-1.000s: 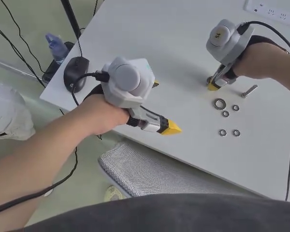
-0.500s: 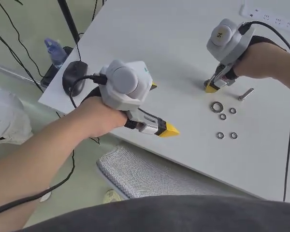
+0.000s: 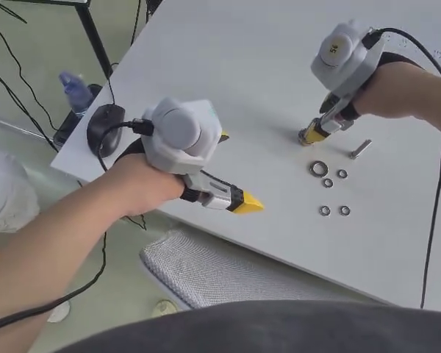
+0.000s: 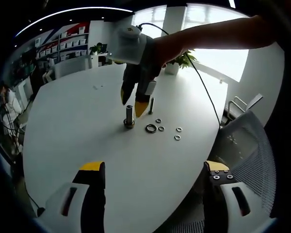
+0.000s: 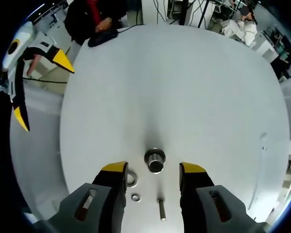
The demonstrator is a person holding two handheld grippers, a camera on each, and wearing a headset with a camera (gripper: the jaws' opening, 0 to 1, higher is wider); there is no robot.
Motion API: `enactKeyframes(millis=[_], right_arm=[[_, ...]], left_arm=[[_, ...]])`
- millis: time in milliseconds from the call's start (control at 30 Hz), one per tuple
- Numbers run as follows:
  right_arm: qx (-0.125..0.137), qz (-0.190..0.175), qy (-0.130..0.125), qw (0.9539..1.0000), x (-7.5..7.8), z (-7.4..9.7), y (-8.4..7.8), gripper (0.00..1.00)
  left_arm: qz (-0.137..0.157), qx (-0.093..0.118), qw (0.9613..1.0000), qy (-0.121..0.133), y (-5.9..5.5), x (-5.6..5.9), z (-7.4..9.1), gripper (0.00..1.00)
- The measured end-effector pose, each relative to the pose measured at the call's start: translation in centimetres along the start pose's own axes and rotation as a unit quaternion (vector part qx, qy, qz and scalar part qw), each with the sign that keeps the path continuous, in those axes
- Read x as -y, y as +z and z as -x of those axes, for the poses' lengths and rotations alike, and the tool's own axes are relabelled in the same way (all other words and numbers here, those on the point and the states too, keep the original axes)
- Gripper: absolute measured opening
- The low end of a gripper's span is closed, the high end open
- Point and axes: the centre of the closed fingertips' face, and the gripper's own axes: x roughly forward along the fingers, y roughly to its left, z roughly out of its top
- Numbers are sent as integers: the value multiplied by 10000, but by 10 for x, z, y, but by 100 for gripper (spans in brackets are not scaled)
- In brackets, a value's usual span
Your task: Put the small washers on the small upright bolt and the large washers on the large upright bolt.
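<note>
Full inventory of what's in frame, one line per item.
table: 1, white, under everything
large bolt: 1, steel, upright on the table
small bolt: 1, steel, lying flat beside the washers
large washer: 1, steel, flat near the large bolt
small washers: 4, steel, flat, scattered by the large washer
spray bottle: 1, blue, beyond the table's edge
chair: 1, grey mesh, by the near edge
left tongs: 1, yellow-tipped, open, at the near edge
right tongs: 1, yellow-tipped, open, straddling the large bolt
</note>
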Motion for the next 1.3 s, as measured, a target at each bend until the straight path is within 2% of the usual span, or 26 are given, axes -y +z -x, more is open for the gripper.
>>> enactKeyframes(millis=[133,500,667,1067,1300], right_arm=[[-67,32,-19,10000,-3,9,-3,43],[-32,21,-6,10000,-8,22,-6,42],[-89,34,-34,9999,-12,27,-10,42],[-175,-29,9,9998,-28,23,-25,41],[-191,-90,77,9997,-40,22,-34,41]], left_arm=[[106,111,9999,-16,4,4,2,83],[-61,-23,10000,72,-1,19,6,83],[-7,-11,10000,89,-3,22,9,83],[5,45,9999,164,0,20,16,82],[15,2,9999,161,-5,25,14,83]])
